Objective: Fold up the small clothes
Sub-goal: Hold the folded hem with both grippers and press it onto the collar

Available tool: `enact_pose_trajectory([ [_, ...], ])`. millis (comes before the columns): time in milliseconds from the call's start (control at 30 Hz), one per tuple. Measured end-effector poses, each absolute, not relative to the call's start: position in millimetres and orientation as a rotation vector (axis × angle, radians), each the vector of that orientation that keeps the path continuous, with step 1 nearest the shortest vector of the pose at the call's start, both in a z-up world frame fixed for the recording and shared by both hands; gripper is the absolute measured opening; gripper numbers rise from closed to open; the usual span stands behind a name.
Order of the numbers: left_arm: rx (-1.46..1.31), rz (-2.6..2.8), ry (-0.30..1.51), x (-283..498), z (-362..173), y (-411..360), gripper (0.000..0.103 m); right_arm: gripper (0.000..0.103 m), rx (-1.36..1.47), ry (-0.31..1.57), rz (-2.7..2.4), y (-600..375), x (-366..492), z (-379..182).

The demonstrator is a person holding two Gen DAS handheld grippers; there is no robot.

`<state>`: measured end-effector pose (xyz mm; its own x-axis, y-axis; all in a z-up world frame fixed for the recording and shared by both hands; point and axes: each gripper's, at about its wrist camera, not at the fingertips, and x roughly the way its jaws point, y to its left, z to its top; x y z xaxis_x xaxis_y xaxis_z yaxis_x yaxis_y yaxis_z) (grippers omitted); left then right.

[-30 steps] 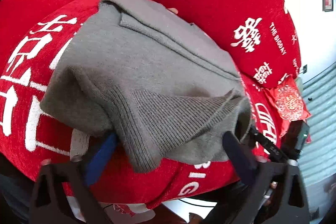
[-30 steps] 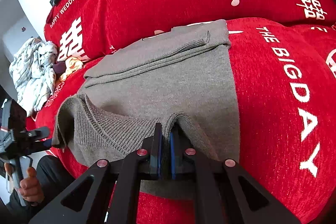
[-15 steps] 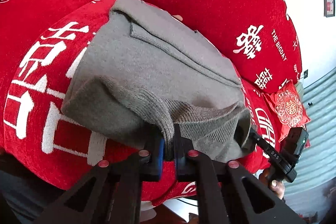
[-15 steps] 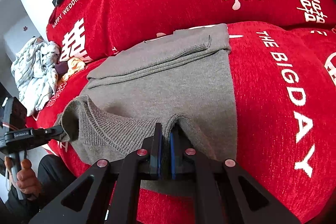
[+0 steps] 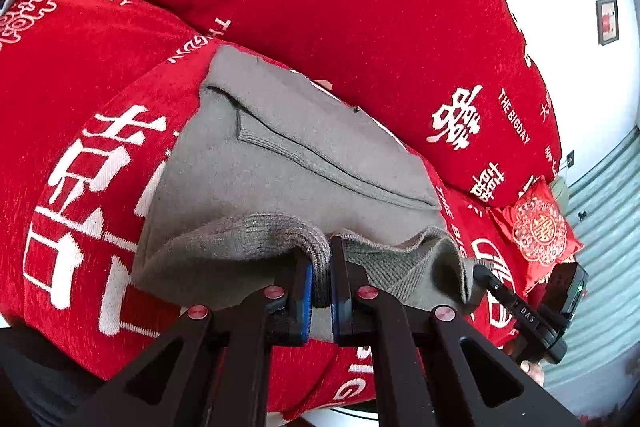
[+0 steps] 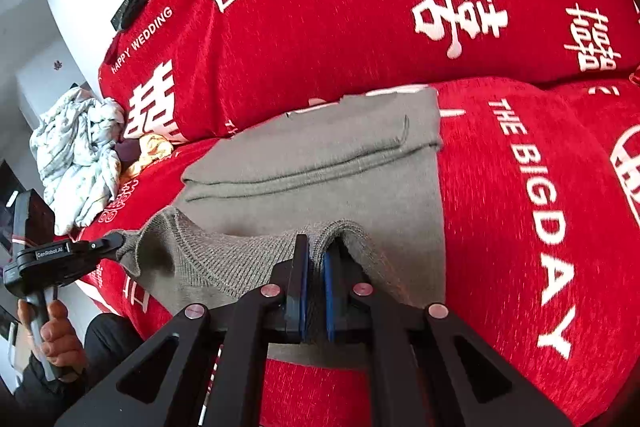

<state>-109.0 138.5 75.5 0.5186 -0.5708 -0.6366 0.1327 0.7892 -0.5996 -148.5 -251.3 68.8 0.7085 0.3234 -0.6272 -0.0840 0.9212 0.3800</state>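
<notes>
Left gripper [image 5: 321, 277] jaws, apart a second ago, now clamp the sweater's ribbed hem.
Red sofa cover [image 6: 520, 187] with white lettering carries the grey sweater [image 6: 320, 163] at the seat's front edge; right gripper [image 6: 316, 281] is likewise clamped on the hem, both corners lifted; a pale crumpled cloth [image 6: 76, 151] lies at the far left end.

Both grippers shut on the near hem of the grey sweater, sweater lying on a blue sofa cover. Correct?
Not quite: the cover is red with white lettering, not blue, as both wrist views show. The rest holds: left gripper and right gripper are shut on the near hem of the grey sweater.
</notes>
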Motion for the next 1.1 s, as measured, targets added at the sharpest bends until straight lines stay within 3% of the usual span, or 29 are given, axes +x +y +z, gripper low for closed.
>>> enact_pose_trajectory([
  [300,-0.601,-0.431,1.090,-98,20,142,0.008,0.007,0.328,0.800,0.220,-248,-147,49],
  [567,-0.653,-0.449,1.079,-94,14,137,0.008,0.007,0.323,0.811,0.213,-246,-147,45],
  [1100,-0.488,-0.341,0.881,-79,92,137,0.007,0.007,0.379,0.748,0.202,-257,-135,73],
])
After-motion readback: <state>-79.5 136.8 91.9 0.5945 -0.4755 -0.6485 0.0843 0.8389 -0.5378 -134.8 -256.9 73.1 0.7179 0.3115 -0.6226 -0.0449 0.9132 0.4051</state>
